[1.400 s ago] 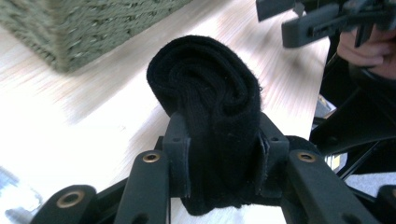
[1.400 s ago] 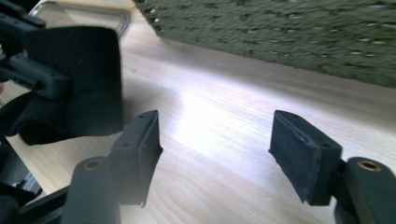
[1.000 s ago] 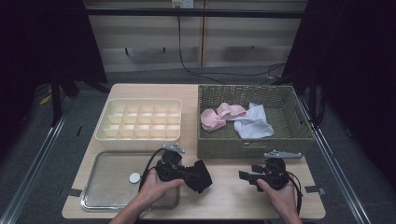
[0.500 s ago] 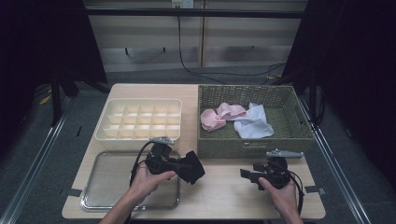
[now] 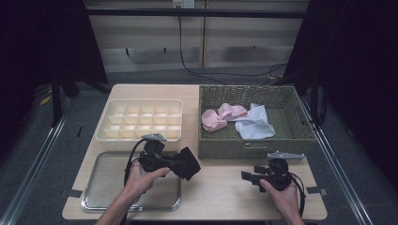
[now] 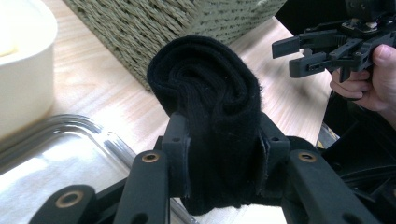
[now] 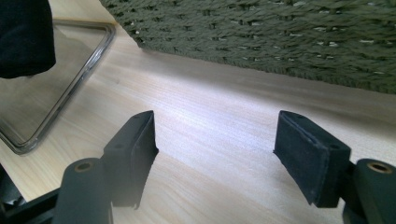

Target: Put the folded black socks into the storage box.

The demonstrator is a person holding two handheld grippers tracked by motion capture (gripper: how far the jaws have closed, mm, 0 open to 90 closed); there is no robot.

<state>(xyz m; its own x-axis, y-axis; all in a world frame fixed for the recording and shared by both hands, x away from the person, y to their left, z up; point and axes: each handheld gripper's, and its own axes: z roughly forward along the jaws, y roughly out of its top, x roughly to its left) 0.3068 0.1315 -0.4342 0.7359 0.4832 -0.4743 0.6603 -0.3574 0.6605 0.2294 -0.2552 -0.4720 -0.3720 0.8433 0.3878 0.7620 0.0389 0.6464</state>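
Observation:
A rolled-up black cloth is clamped between the jaws of my left gripper, held a little above the table at the right edge of the metal tray. In the left gripper view the roll stands upright with both pads pressed into its sides. My right gripper rests near the table's front right, jaws pointing left. In the right gripper view it stands open over bare wood, with nothing between its fingers.
A green woven basket at the back right holds a pink cloth and a white cloth. A cream tray with several compartments sits at the back left. Bare wood lies between the two grippers.
My left hand has carried the black roll leftward and slightly up, from the table's middle toward the metal tray. The right hand has stayed put.

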